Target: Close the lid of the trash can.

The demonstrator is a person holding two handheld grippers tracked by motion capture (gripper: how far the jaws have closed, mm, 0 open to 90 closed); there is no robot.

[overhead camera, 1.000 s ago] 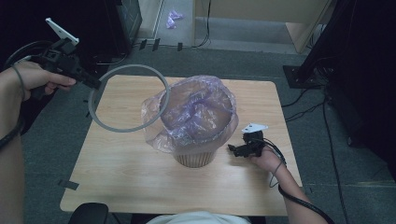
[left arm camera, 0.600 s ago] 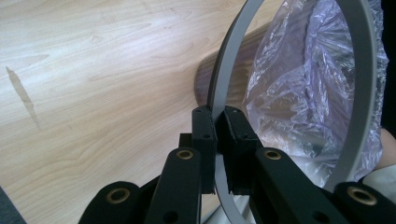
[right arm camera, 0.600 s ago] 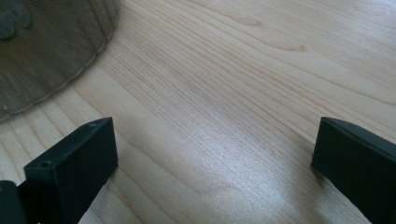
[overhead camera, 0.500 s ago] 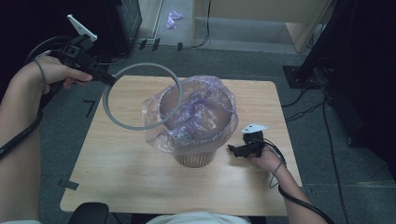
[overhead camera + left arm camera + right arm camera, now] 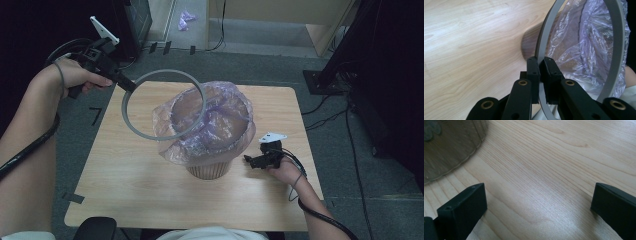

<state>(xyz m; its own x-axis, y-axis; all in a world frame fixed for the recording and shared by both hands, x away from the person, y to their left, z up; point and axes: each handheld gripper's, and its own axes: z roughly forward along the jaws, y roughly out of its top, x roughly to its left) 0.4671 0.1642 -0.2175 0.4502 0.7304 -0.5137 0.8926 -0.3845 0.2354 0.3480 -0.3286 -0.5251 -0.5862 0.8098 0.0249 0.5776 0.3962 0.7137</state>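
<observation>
A brown bin point(image 5: 209, 169) lined with a pale purple plastic bag point(image 5: 220, 125) stands on the middle of the wooden table point(image 5: 125, 175). My left gripper point(image 5: 126, 84) is shut on the rim of a grey ring point(image 5: 165, 74), held in the air tilted over the bin's left side. In the left gripper view the pads clamp the grey ring point(image 5: 547, 35), with the bag point(image 5: 589, 45) seen through it. My right gripper point(image 5: 248, 160) rests low on the table to the right of the bin, its jaws wide apart with bare wood between them. The bin's wall point(image 5: 446, 147) is at the upper left of the right gripper view.
Grey floor surrounds the table. Dark equipment and cables point(image 5: 325, 80) stand at the right, a black cabinet point(image 5: 137, 22) at the back left. A crumpled purple scrap point(image 5: 187, 17) lies on the floor at the back. Bare table lies left of and in front of the bin.
My left gripper has carried the grey ring to the right, so the ring now overlaps the bin's left rim. The right gripper has stayed in place.
</observation>
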